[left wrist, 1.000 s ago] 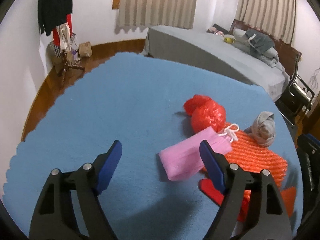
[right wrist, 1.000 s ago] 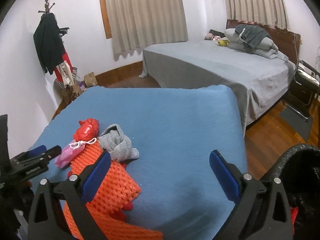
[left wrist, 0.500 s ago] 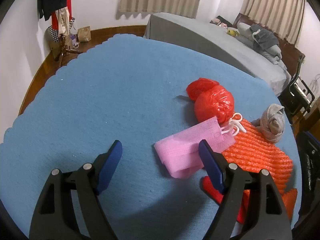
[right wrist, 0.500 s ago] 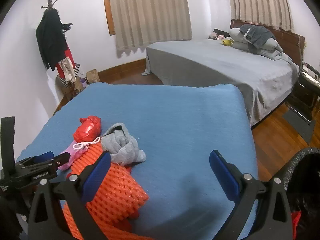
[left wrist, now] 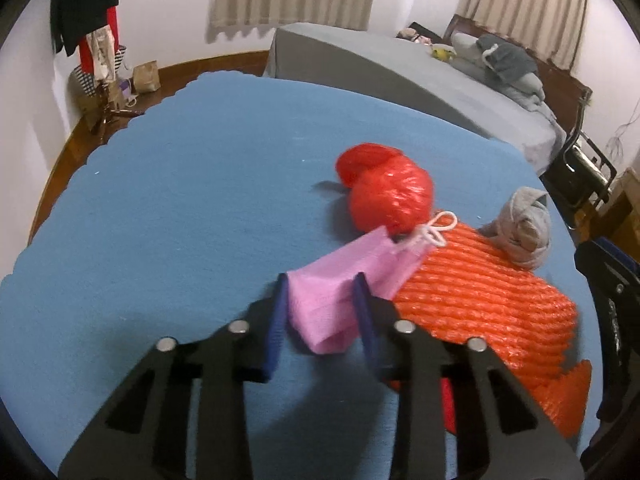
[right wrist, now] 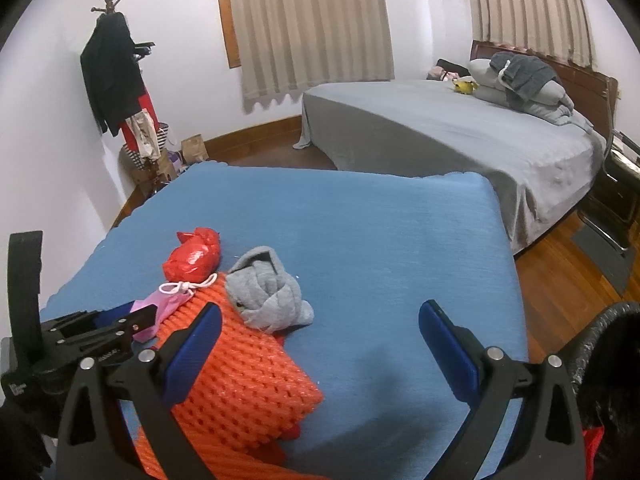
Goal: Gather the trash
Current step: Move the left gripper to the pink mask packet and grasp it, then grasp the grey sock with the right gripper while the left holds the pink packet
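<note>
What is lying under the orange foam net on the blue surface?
Under the orange foam net, only small red pieces peek out at its near edge, above the blue surface. The net covers the rest, so I cannot tell what they are.

Support surface: blue cloth-covered table (right wrist: pixel 360 216), scalloped along its left edge in the left wrist view.
Red plastic bag (left wrist: pixel 390 196): knotted, lying on the cloth towards the left side.
Pink pouch (left wrist: pixel 340 280): white drawstring, lying just in front of the red bag, one end overlapping the orange mesh.
Orange foam mesh (right wrist: pixel 244 364): folded sheet spread at the near left corner.
Grey cloth bundle (right wrist: pixel 266 294): crumpled, resting at the mesh's far edge, partly on the blue cloth.
</note>
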`<move>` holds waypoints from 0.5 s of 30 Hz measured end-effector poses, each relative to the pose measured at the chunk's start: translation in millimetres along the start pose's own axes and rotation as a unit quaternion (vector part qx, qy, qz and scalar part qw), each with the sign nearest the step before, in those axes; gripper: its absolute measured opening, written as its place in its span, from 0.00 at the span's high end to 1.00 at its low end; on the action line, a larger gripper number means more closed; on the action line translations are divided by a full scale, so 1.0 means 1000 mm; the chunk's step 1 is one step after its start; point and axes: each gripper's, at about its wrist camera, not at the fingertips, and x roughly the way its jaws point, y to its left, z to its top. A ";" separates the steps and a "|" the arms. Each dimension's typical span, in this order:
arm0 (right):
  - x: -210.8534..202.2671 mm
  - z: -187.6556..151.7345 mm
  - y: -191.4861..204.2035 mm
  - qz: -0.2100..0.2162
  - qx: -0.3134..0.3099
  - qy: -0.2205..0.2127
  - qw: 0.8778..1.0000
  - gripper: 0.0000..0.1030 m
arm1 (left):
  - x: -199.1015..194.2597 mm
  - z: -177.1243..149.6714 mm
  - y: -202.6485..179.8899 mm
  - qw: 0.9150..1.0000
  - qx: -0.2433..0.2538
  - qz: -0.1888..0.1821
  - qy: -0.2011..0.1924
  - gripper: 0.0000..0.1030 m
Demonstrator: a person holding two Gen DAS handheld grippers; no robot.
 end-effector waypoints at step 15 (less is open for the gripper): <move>0.014 0.007 0.008 0.006 -0.008 0.003 1.000 0.09 | -0.050 -0.004 0.017 0.995 -0.044 0.018 -0.092 0.97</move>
